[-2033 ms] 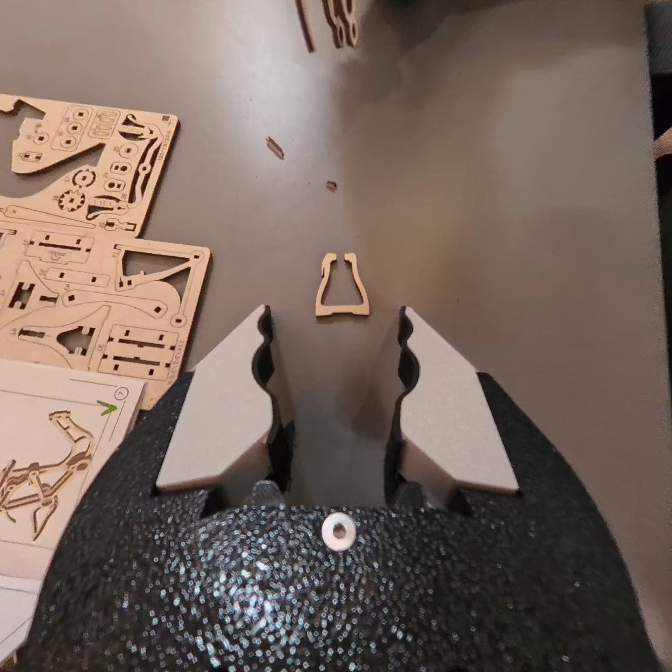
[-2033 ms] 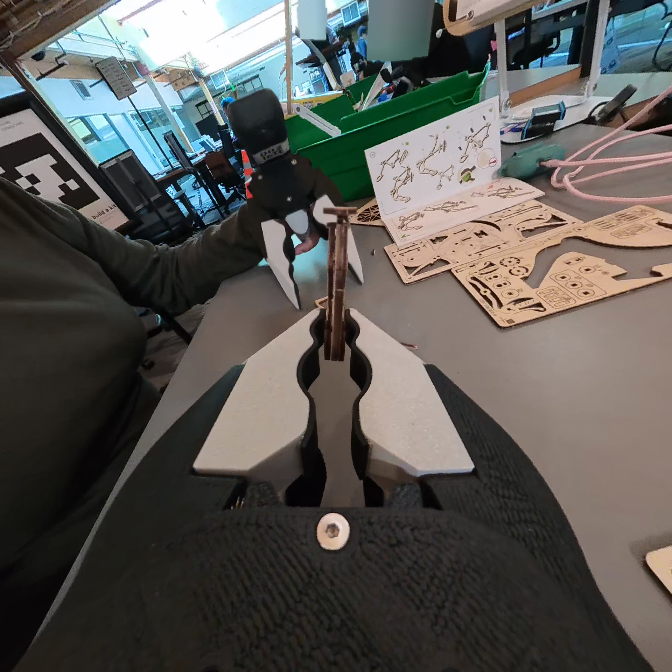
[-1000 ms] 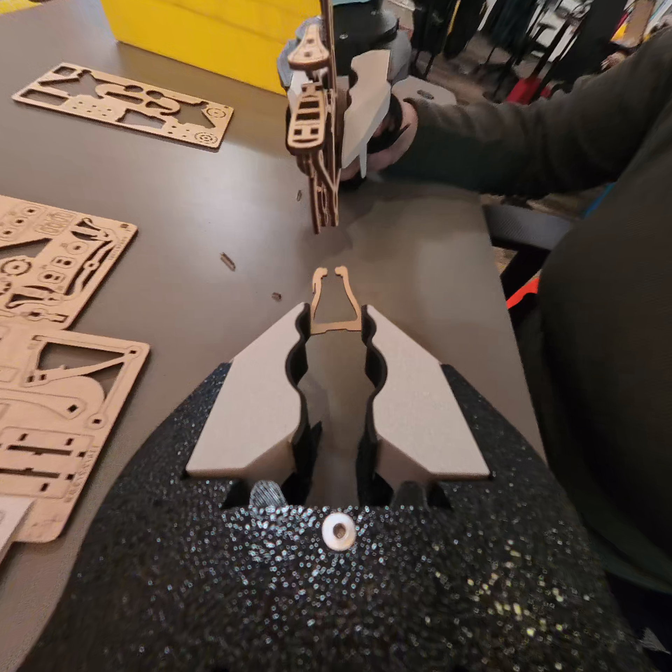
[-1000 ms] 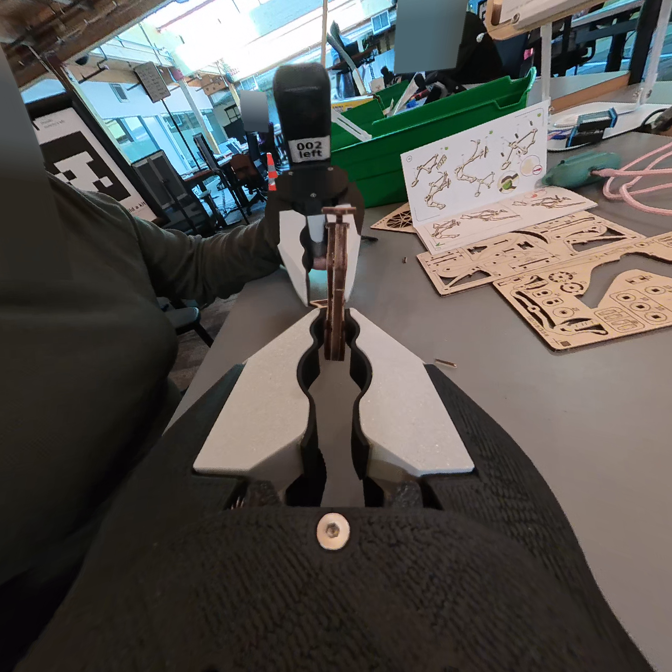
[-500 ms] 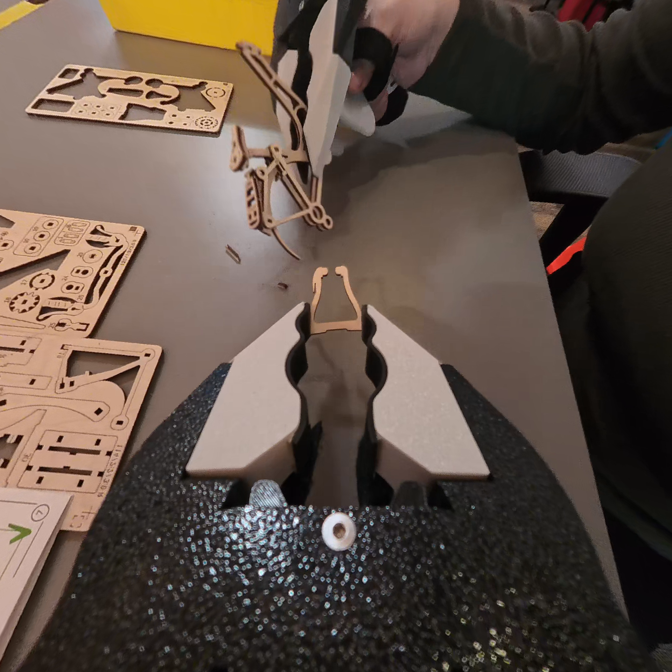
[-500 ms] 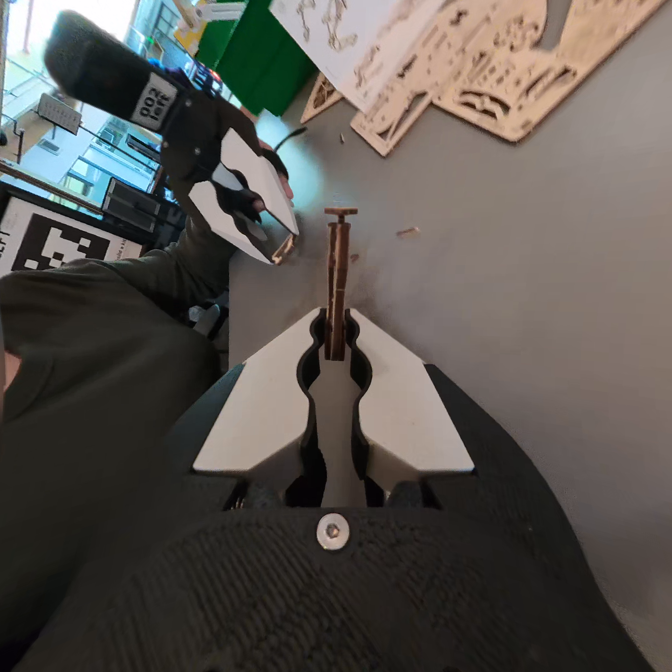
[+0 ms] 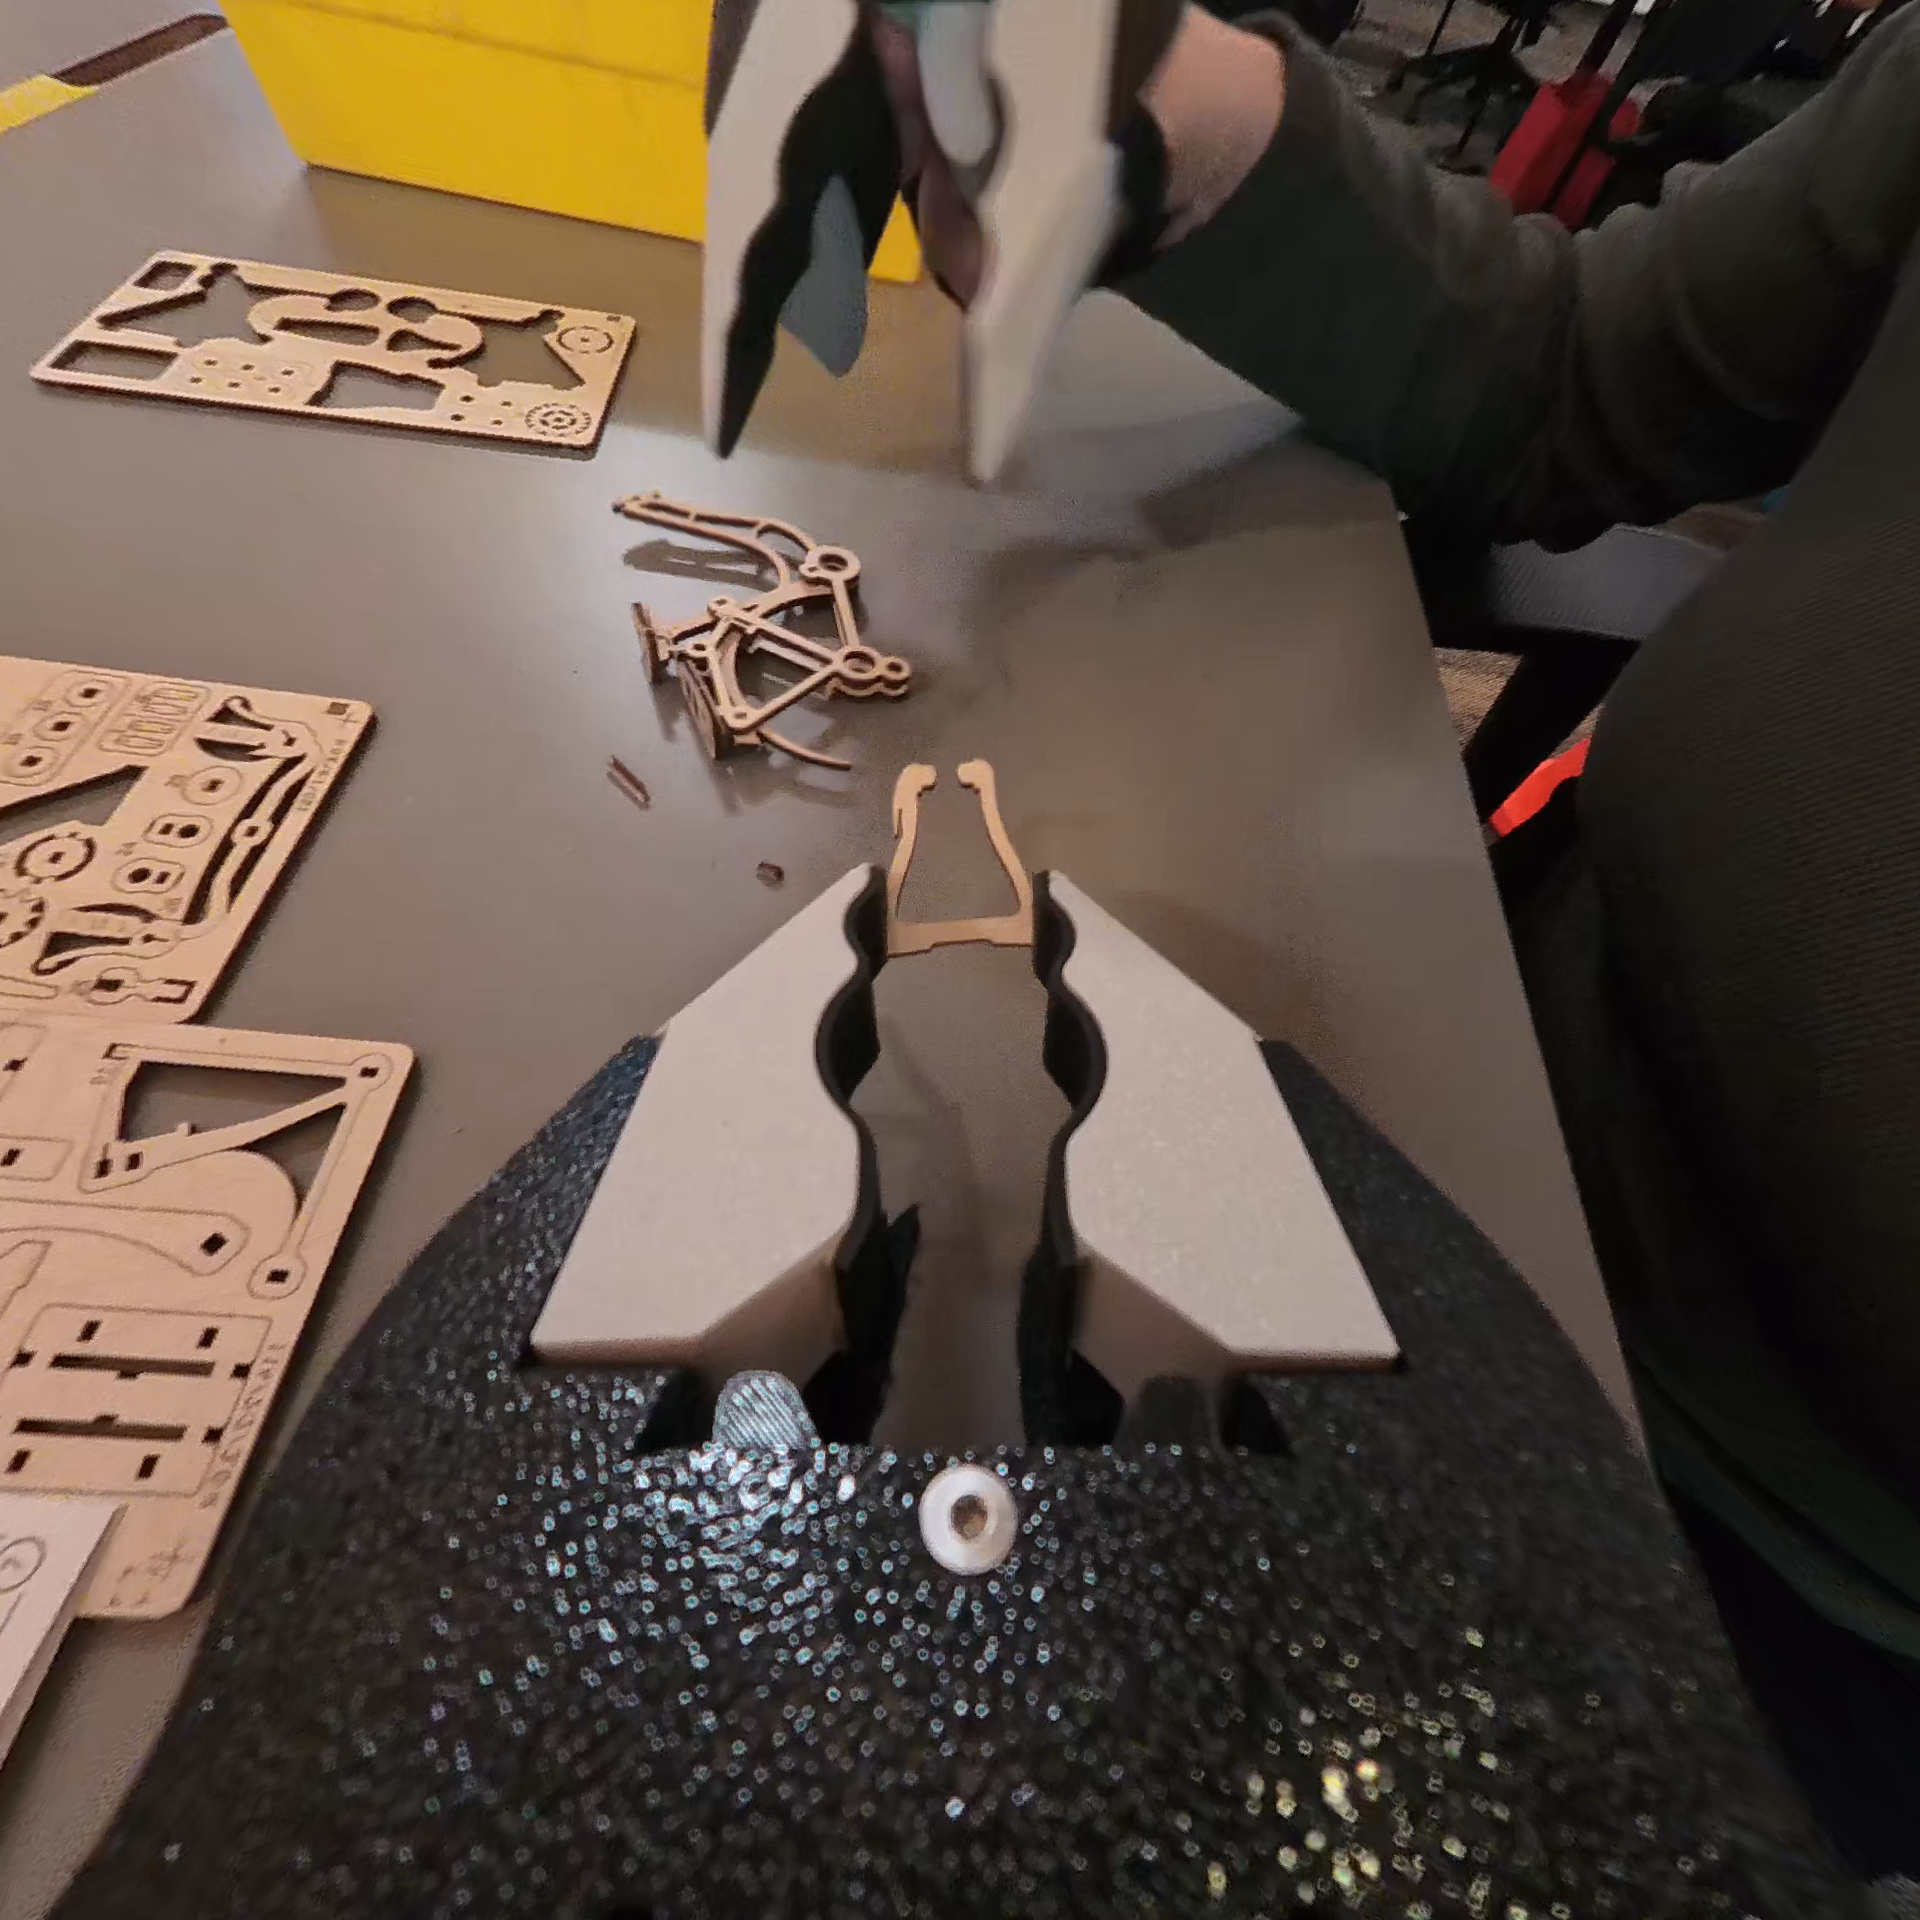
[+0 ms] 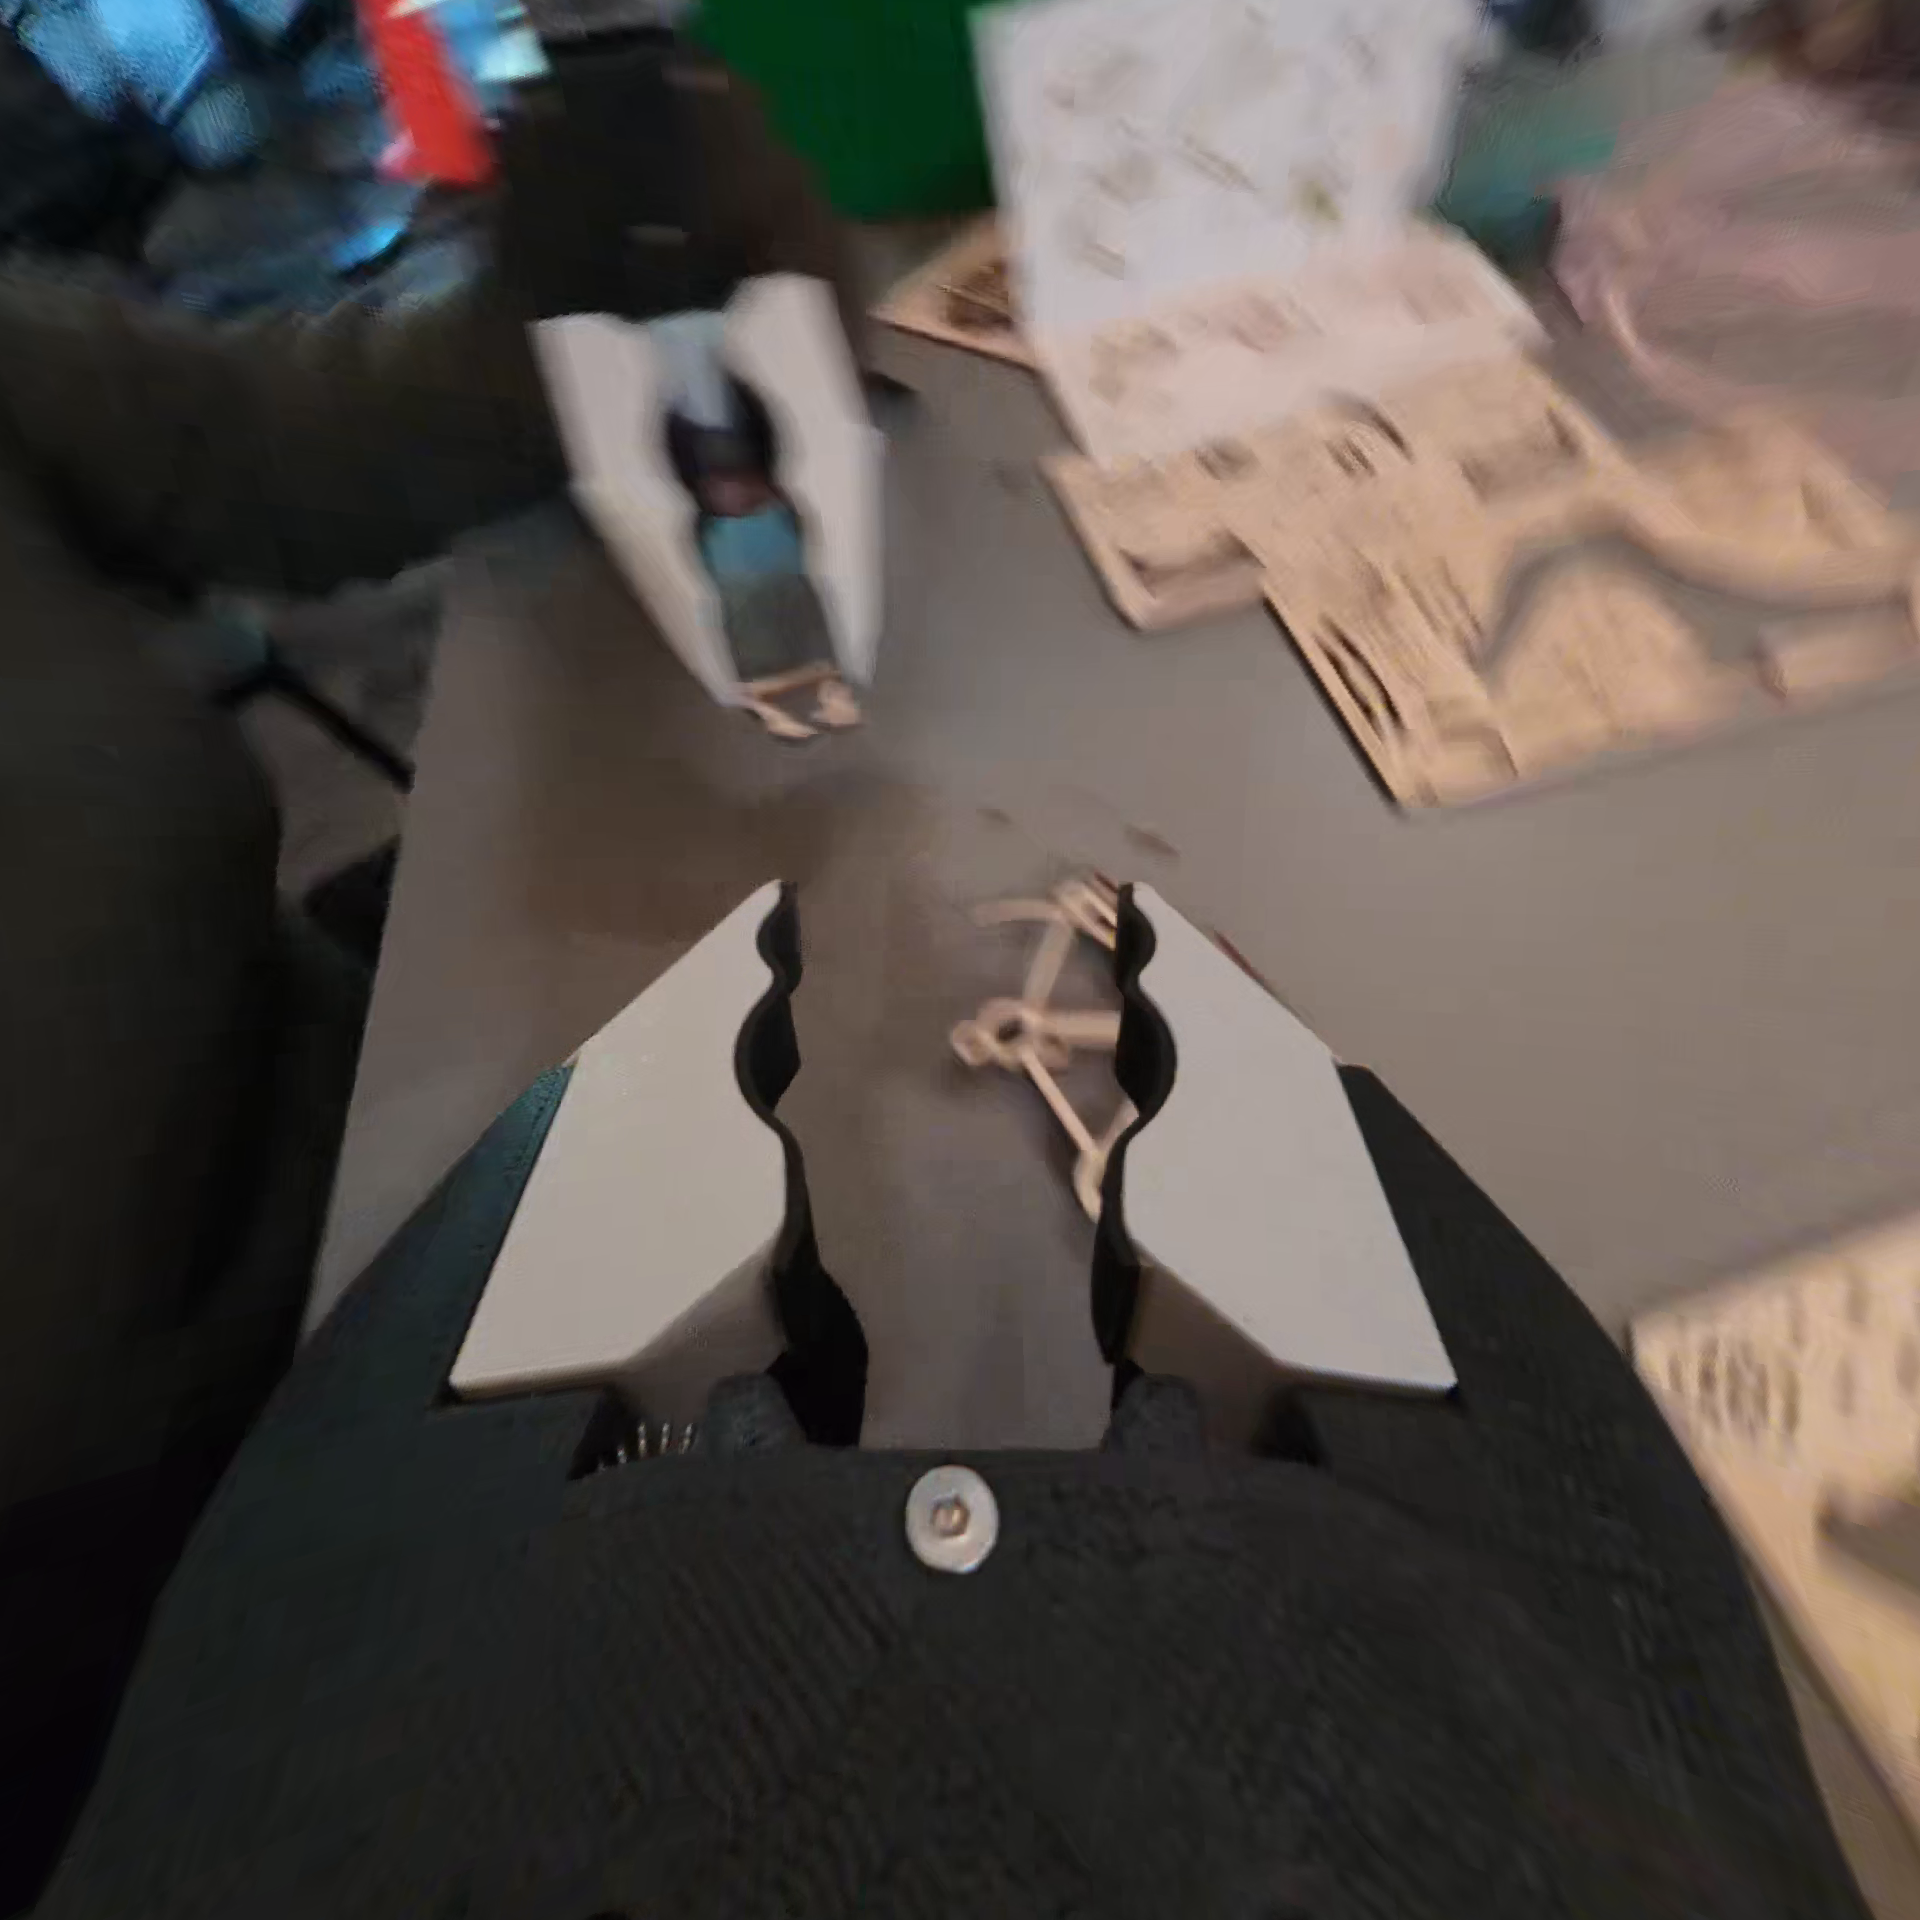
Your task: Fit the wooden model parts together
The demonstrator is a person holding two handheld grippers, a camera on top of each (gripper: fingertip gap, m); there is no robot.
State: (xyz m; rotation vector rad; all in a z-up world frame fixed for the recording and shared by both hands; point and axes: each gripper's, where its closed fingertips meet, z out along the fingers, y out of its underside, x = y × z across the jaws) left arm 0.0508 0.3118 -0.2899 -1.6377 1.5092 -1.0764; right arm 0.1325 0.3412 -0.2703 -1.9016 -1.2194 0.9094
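My left gripper [image 7: 956, 896] is shut on a thin fork-shaped wooden piece [image 7: 961, 928], gripped across its crossbar, with its two prongs pointing forward just above the dark table [image 7: 1195, 727]. The partly built wooden model [image 7: 769, 644] lies on its side on the table ahead of it. My right gripper [image 7: 852, 452] hangs above the model, open and empty. In the blurred right wrist view the right gripper [image 8: 956, 899] is open, the model [image 8: 1039, 1029] lies between and under its fingers, and the left gripper [image 8: 795, 686] is ahead holding the piece [image 8: 800, 707].
Laser-cut wooden part sheets lie at the left [image 7: 156, 831], [image 7: 156, 1247] and far left [image 7: 332, 353]. A yellow box [image 7: 468, 94] stands at the back. Small wood scraps [image 7: 629, 779] lie near the model. The table's edge and the person's sleeve [image 7: 1558, 312] are on the right.
My right gripper tilted down, laid the model on the table, opened and lifted away. My left gripper has kept hold of the fork-shaped piece and hardly moved.
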